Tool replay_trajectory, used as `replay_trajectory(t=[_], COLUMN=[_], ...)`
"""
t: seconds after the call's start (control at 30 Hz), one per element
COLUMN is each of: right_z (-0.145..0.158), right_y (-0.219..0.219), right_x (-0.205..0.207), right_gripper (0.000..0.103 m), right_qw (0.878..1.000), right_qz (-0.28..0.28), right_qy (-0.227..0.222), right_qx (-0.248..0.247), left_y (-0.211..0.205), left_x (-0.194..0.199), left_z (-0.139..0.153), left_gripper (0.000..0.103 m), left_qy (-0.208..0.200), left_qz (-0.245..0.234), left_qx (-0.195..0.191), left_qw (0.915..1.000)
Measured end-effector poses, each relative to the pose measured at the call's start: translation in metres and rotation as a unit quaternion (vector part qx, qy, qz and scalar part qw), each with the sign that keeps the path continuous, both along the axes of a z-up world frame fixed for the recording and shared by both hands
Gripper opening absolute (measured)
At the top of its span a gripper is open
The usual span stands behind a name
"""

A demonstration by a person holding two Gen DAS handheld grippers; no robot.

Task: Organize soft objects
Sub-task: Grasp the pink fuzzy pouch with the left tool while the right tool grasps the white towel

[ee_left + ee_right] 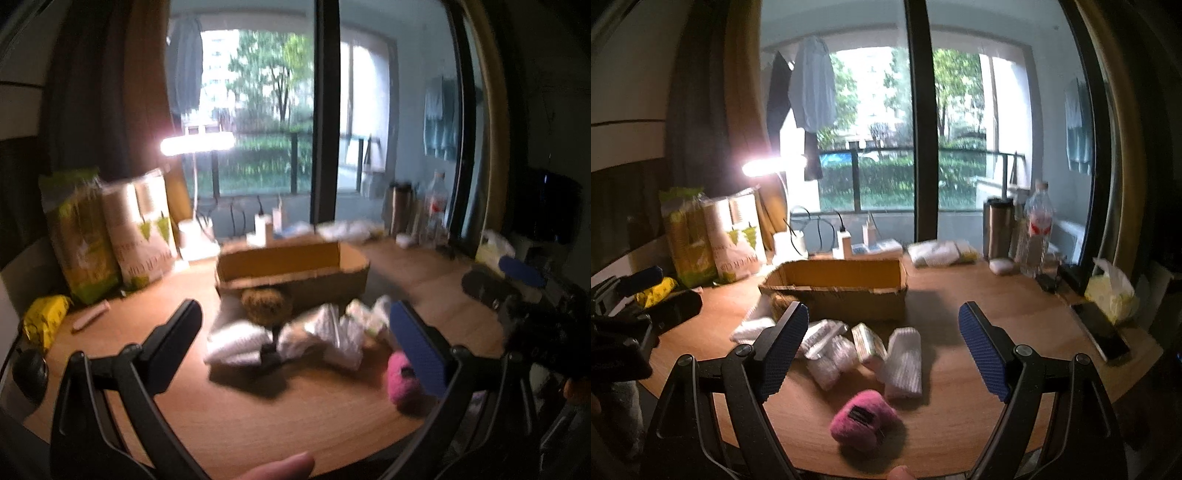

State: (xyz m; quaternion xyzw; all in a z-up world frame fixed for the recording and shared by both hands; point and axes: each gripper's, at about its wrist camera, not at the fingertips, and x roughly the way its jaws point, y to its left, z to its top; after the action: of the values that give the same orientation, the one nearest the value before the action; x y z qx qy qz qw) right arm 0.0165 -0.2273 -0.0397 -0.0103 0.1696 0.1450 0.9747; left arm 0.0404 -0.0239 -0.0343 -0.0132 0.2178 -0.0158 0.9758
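An open cardboard box (834,291) stands mid-table, also in the left wrist view (291,266). In front of it lie several white wrapped soft packets (905,362) (236,343) and a brown fuzzy ball (266,302) right against the box. A pink fuzzy pouch (864,417) (402,380) lies nearest the front edge. My right gripper (882,339) hovers open above the packets, holding nothing. My left gripper (299,328) is open and empty too, left of the pile. Each one shows in the other's view: left gripper (661,293), right gripper (506,280).
Paper towel packs (713,236) and a lit desk lamp (772,164) stand at the back left, with a yellow packet (44,317) and a pink stick (90,319) nearby. A thermos (997,227), a bottle (1038,229), a tissue pack (1112,295) and a phone (1104,328) line the right side.
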Motion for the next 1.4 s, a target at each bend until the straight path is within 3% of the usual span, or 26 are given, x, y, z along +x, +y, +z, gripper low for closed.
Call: replay_trajectory(t=[0.13, 0.3, 0.6, 0.83, 1.13, 1.2, 1.3, 1.4], right_z=[-0.019, -0.046, -0.091, -0.106, -0.106, -0.106, -0.105, -0.103], right_y=[-0.006, -0.018, -0.053, -0.085, -0.108, -0.108, -0.107, -0.103], right_x=[0.015, 0.036, 0.063, 0.069, 0.073, 0.074, 0.076, 0.076], right_gripper=[0.086, 0.086, 0.086, 0.086, 0.086, 0.086, 0.086, 0.086], right_qw=[0.999, 0.995, 0.982, 0.979, 0.980, 0.981, 0.981, 0.982], right_qz=[-0.014, -0.030, -0.058, -0.071, -0.071, -0.068, -0.062, -0.055], right_qy=[0.040, 0.096, 0.178, 0.190, 0.185, 0.182, 0.181, 0.179], right_qx=[-0.005, -0.003, -0.002, 0.013, 0.024, 0.024, 0.023, 0.024], left_y=[-0.013, -0.030, -0.077, -0.124, -0.156, -0.160, -0.160, -0.157], left_x=[0.019, 0.035, 0.065, 0.076, 0.084, 0.086, 0.090, 0.093], left_z=[-0.024, -0.045, -0.083, -0.095, -0.104, -0.110, -0.119, -0.123], left_gripper=[0.103, 0.103, 0.103, 0.102, 0.101, 0.085, 0.073, 0.059], left_qy=[0.058, 0.098, 0.195, 0.230, 0.254, 0.267, 0.291, 0.298], left_qz=[-0.011, -0.025, -0.091, -0.144, -0.170, -0.175, -0.177, -0.180], left_qx=[0.005, 0.017, 0.038, 0.068, 0.092, 0.093, 0.088, 0.077], left_qw=[0.9982, 0.9947, 0.9758, 0.9602, 0.9478, 0.9432, 0.9360, 0.9342])
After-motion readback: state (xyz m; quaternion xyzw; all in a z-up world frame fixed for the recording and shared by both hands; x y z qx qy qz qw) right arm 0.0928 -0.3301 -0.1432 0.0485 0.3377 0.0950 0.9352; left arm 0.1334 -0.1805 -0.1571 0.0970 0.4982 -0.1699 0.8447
